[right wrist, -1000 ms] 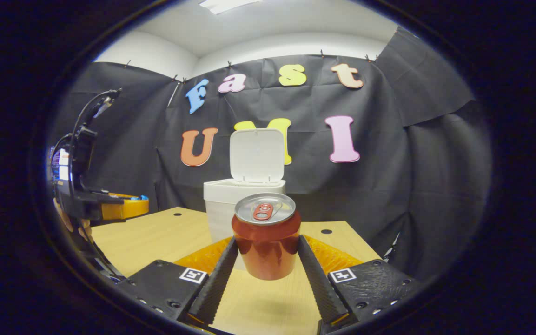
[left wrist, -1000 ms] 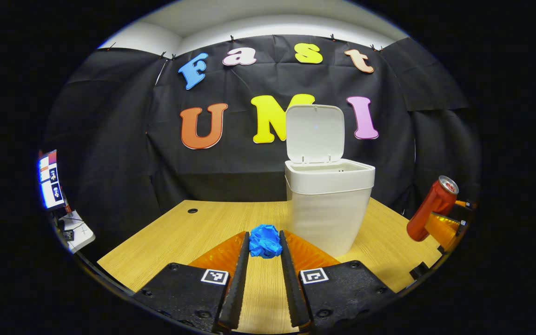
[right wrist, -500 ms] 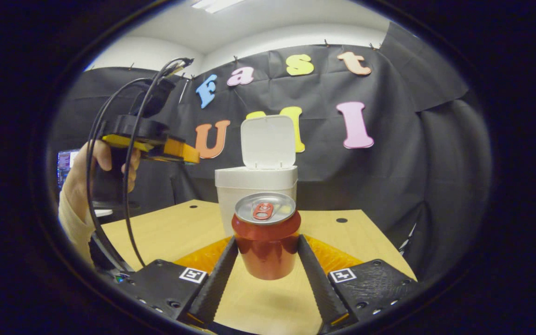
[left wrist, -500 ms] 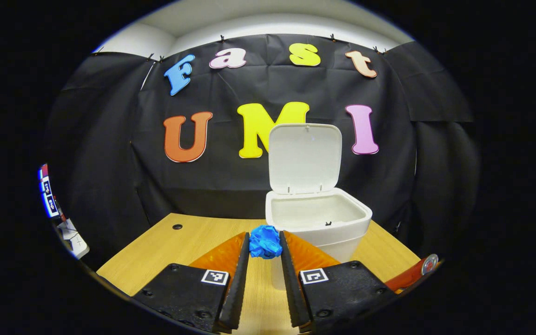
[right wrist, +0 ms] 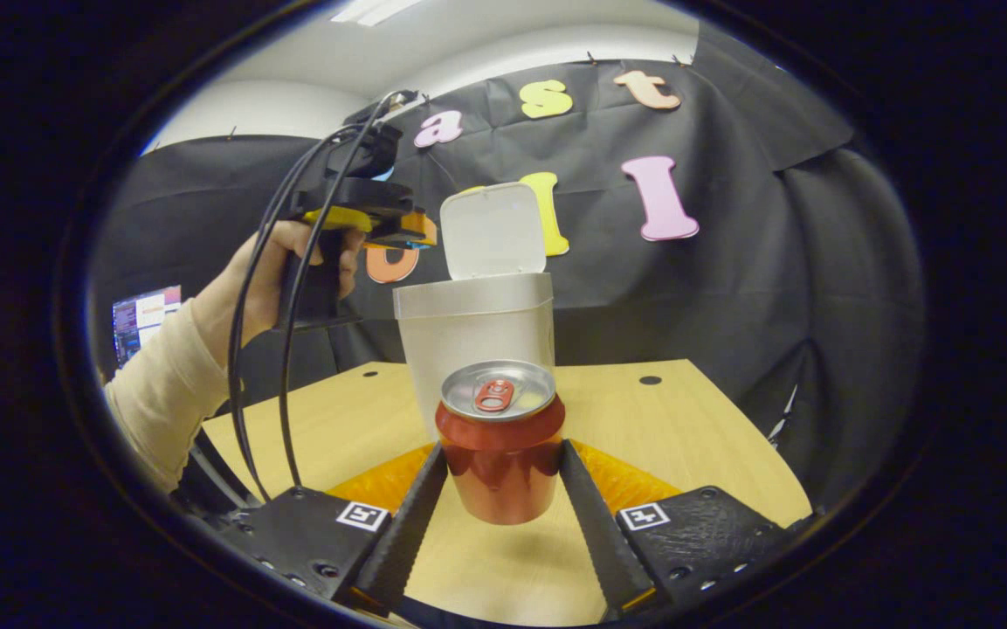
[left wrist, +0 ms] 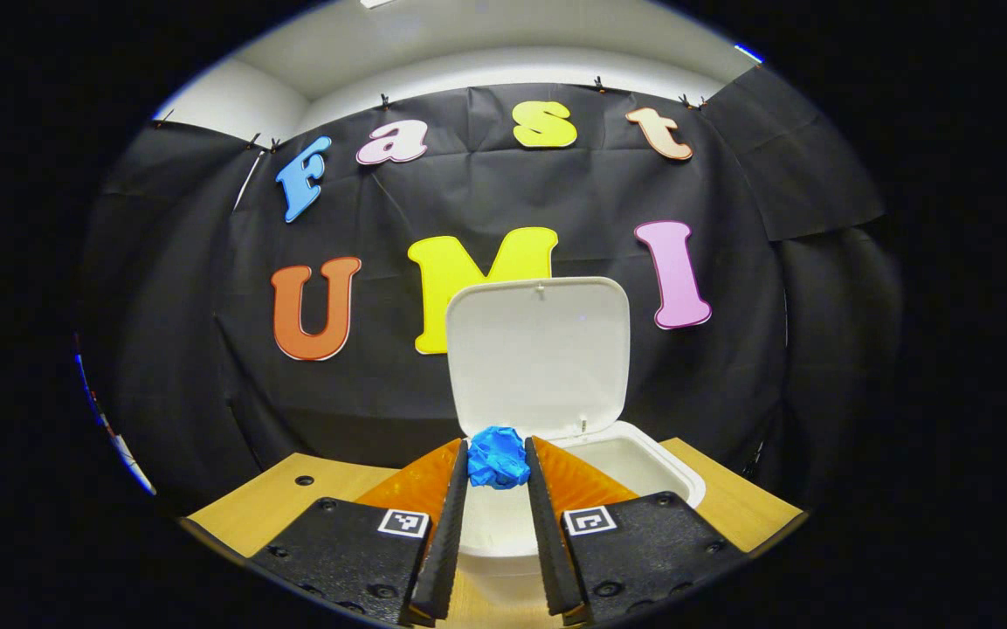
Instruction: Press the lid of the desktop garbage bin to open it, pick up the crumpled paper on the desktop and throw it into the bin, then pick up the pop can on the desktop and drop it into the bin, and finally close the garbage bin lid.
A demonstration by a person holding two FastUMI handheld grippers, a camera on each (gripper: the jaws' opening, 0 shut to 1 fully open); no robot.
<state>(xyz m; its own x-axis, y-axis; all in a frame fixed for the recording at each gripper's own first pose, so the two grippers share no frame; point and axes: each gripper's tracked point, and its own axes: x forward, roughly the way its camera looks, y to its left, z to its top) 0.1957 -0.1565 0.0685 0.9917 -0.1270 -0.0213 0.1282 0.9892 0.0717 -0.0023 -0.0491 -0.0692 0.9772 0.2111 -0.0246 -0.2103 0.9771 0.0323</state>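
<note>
In the left gripper view, the left gripper (left wrist: 497, 524) is clamped on the blue crumpled paper (left wrist: 497, 457), both fingers pressing its sides near their tips. Half a second ago the paper was held in front of the bin's near rim; it now hangs above the bin's (left wrist: 643, 463) open mouth, with the white inside of the bin showing between and below the fingers. The lid (left wrist: 538, 354) stands upright just beyond the paper, closer and larger than before. The wooden desk (left wrist: 267, 502) shows in strips to the left and right of the bin, ending at the black cloth wall.

In the right gripper view, the right gripper (right wrist: 500, 515) is clamped on the red pop can (right wrist: 500, 441), held upright above the desk (right wrist: 686, 428) as before. Beyond the can stands the bin (right wrist: 475, 336), and open desk lies on both sides of it. Farther left, a hand (right wrist: 280, 271) in a pale sleeve holds the left gripper (right wrist: 381, 218) up beside the raised lid (right wrist: 492, 229), nearer the bin than half a second ago.
</note>
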